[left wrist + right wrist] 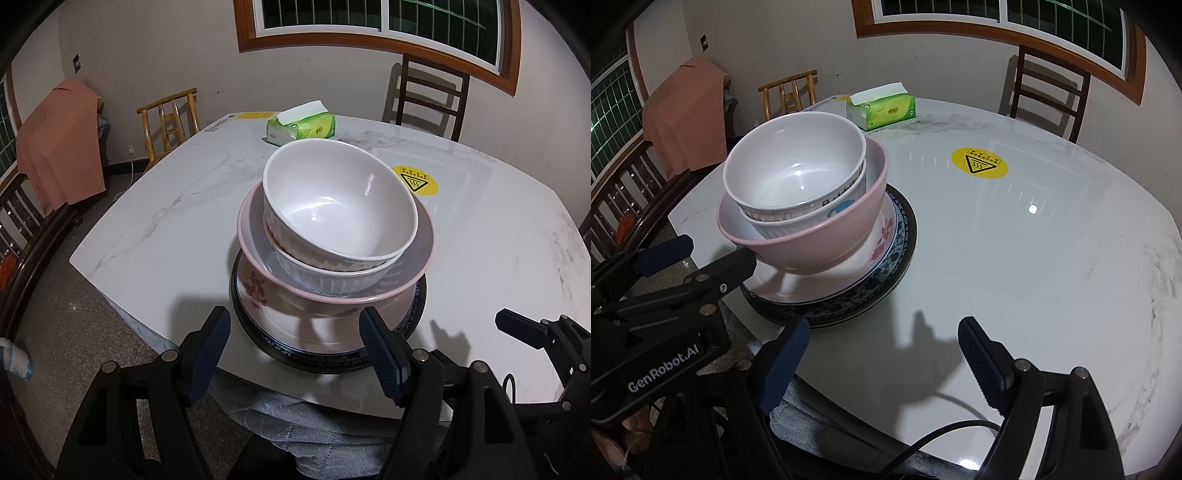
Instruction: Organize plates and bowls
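Note:
A stack stands near the front edge of the marble table (155, 229). A white bowl (340, 206) sits in a ribbed white bowl (332, 277), inside a pink bowl (258, 229), on a floral plate (258, 295) over a dark-rimmed plate (417, 306). The stack also shows in the right wrist view: white bowl (794, 170), pink bowl (820, 243), plates (886, 258). My left gripper (295, 328) is open and empty just in front of the stack. My right gripper (882, 339) is open and empty to the stack's right, over bare table.
A green tissue pack (301, 127) lies at the far side of the table. A yellow hot-surface sticker (415, 181) marks the table right of the stack. Wooden chairs (428, 96) stand around. A grey quilted cloth (295, 424) lies below the front edge.

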Available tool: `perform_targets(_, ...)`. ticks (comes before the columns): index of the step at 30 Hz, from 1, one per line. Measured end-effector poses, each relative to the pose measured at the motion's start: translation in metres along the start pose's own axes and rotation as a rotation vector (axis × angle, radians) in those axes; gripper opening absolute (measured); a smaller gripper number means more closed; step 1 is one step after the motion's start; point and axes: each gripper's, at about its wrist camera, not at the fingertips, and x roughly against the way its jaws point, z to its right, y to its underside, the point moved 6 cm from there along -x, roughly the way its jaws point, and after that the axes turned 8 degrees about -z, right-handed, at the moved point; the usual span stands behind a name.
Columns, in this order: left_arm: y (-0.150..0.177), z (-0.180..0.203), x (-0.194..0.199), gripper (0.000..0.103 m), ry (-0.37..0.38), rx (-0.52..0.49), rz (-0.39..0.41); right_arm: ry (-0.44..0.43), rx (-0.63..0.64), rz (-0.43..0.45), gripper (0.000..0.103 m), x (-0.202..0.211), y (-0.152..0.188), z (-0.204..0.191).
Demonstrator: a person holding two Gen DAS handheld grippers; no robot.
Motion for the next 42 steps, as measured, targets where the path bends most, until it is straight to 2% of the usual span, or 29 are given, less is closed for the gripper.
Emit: perform_targets(42,0.003,0.003,-0.008,0.070,0.038,-0.038,-0.017,-0.010,0.019,-0.036,0.085,-0.012,-0.001,-0.011)
